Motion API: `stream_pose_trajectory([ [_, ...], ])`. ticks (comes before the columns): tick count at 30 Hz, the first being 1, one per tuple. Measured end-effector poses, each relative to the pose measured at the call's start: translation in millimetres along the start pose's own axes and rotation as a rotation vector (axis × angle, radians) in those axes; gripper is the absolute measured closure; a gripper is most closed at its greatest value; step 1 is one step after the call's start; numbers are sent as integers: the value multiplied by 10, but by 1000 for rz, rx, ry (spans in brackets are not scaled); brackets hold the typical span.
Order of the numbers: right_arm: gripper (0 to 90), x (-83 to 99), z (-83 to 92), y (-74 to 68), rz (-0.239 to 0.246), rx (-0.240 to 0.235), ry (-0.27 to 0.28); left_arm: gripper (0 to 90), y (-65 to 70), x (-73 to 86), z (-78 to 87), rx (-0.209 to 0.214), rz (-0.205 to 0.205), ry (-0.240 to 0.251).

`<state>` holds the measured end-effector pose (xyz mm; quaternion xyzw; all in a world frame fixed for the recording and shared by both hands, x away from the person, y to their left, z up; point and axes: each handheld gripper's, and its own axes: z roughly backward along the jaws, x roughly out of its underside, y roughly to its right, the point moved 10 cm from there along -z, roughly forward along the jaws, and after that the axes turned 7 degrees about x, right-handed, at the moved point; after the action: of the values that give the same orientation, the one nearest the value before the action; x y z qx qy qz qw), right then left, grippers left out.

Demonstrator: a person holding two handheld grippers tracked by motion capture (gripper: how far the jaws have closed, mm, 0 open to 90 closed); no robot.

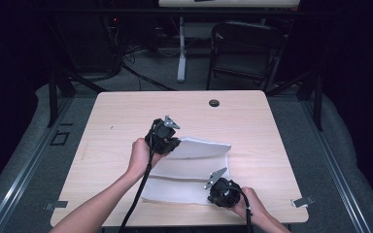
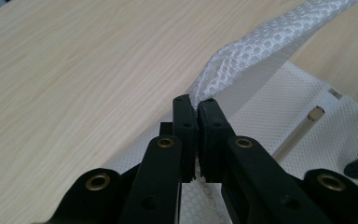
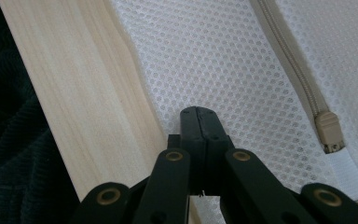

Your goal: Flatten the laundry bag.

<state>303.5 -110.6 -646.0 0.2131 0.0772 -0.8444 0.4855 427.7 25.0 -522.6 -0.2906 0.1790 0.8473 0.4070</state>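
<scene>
This looks like a lab or recording studio, not a home. A bare light-wood table (image 1: 126, 111) with a round cable grommet (image 1: 214, 103) stands on grey carpet (image 1: 24, 145), boxed in by black metal frame legs (image 1: 53, 94) and dark curtains on both sides of it. Behind the table sit a folding chair (image 1: 245, 48), the white leg of another desk (image 1: 181, 48) and loose cables (image 1: 136, 53) on the floor, and metal brackets (image 1: 303, 201) clip the table's near corners.
</scene>
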Motion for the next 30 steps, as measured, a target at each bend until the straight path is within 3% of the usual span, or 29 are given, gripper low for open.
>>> stream_pose_trajectory([
  [12, 900, 40, 24, -28, 2, -31, -16, 873, -166, -172, 22, -57, -6, 9],
  [20, 900, 63, 38, -28, 6, -38, -26, 873, -310, -280, -57, -88, 4, 16],
  [30, 900, 128, 71, -27, 29, -76, -38, 873, -587, -318, -194, -133, 50, -26],
])
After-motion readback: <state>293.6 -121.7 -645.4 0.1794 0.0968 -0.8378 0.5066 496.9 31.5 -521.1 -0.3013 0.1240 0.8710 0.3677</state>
